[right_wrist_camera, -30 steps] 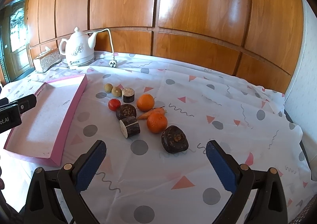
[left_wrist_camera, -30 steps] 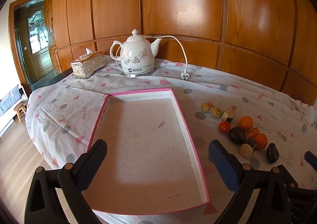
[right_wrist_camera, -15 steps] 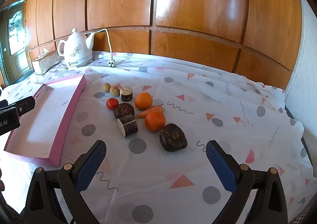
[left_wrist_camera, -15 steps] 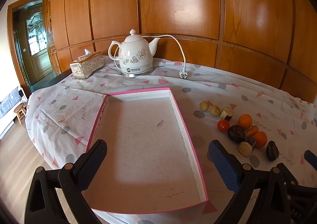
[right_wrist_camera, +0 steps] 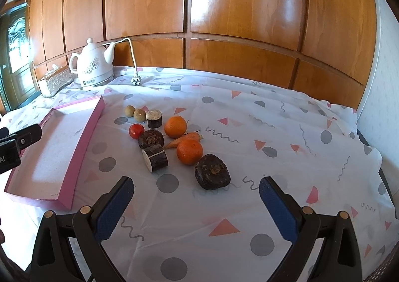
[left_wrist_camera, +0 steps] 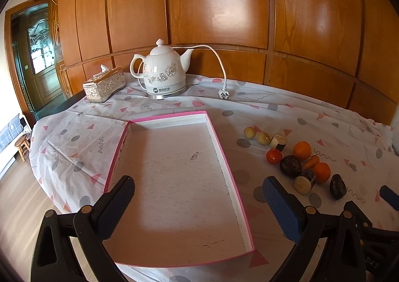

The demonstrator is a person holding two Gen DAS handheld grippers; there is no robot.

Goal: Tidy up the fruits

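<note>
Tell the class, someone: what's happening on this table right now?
A person holds two open grippers above a patterned tablecloth. Nothing is grasped. The left gripper hovers over an empty pink tray. The right gripper faces the loose pile: oranges, a tomato, a carrot, dark pieces.

Carrot (right_wrist_camera: pixel 185 139) partly hidden behind oranges (right_wrist_camera: pixel 189 151); left gripper (right_wrist_camera: pixel 17 143) cut off at frame edge.

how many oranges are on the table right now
2. One orange lies at the back of the fruit cluster, just behind the carrot; the other orange lies in front of the carrot. None seems hidden.
</note>
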